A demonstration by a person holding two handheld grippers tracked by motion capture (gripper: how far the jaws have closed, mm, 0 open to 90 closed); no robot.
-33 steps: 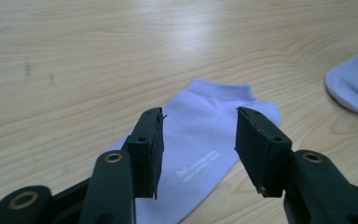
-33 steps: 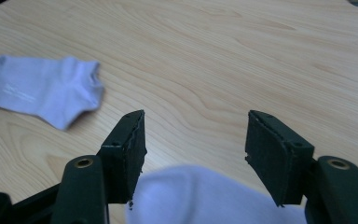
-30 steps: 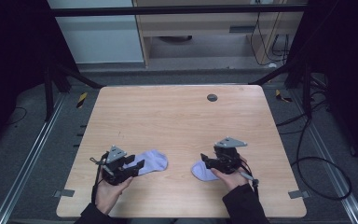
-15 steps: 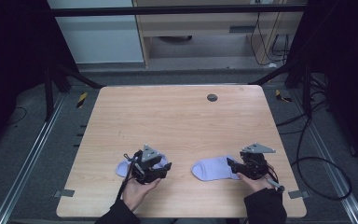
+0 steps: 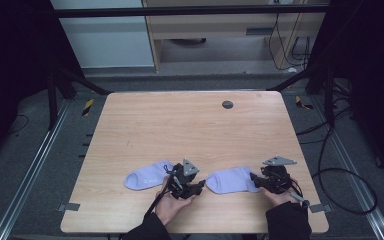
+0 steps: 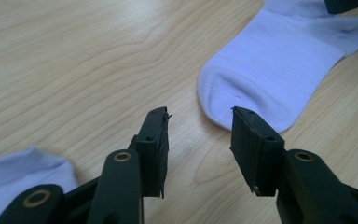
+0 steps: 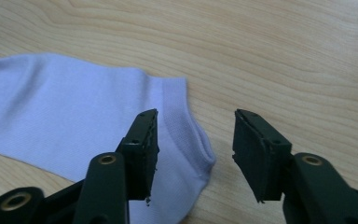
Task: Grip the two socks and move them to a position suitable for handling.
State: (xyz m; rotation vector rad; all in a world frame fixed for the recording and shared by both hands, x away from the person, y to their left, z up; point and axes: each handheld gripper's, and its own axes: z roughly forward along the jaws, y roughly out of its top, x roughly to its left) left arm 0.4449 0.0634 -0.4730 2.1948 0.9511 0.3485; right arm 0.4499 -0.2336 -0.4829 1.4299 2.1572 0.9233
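High view: left gripper (image 5: 199,187) has moved right between both socks (image 5: 230,180), jaws open, empty

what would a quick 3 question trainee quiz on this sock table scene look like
1. How many socks lie on the table?
2. True or false: the left claw is shut on the left sock.
3. Which part of the right sock sits nearest the right claw: A toe, B cuff opening, C a fold in its middle?

Key
1. Two, both pale lilac.
2. False: its jaws stand apart with bare wood between them, and it points toward the other sock's toe.
3. B.
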